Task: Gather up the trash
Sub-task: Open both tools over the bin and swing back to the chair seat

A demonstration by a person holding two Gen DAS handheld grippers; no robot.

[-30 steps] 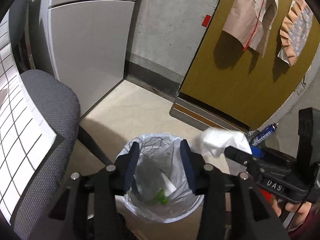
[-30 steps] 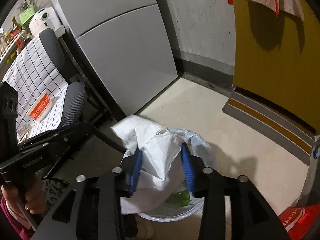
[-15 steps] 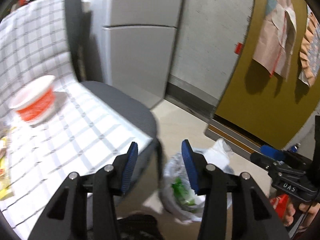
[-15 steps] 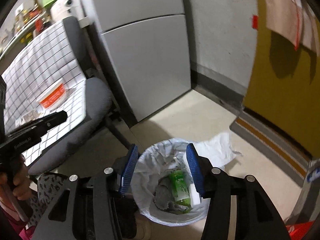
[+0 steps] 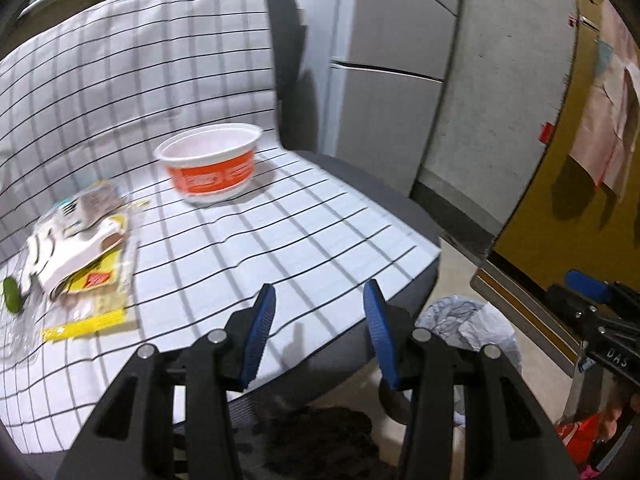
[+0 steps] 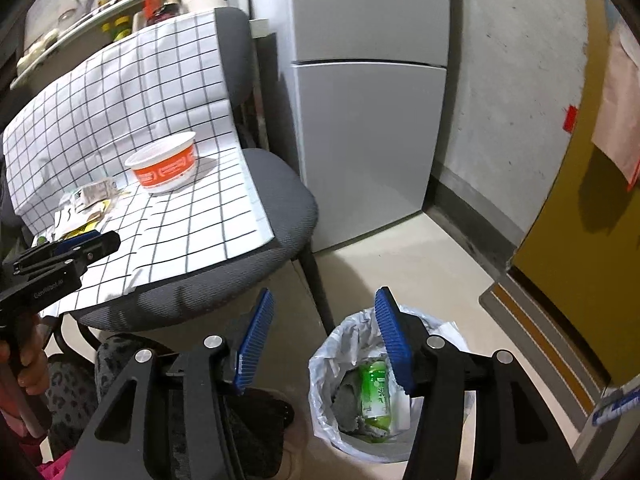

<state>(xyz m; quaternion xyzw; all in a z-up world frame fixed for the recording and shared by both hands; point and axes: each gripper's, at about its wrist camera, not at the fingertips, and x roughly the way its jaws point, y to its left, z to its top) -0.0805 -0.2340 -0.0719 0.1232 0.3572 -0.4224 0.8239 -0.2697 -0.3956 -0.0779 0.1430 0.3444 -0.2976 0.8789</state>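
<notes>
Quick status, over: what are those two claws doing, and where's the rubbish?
Both claws empty: left claw, right claw just widened. Bowl and wrappers wait on chair; bin holds bottle. Nothing blocking.

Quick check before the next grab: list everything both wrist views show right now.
bowl: one, orange and white, on checked cloth
wrappers: several, white and yellow, left of bowl
checked cloth: one, white, draped over chair
chair: one, grey
bin: one, white liner, on floor
green bottle: one, inside bin
fridge: one, grey, behind chair
left gripper: open, empty
right gripper: jaws just opened, empty
</notes>
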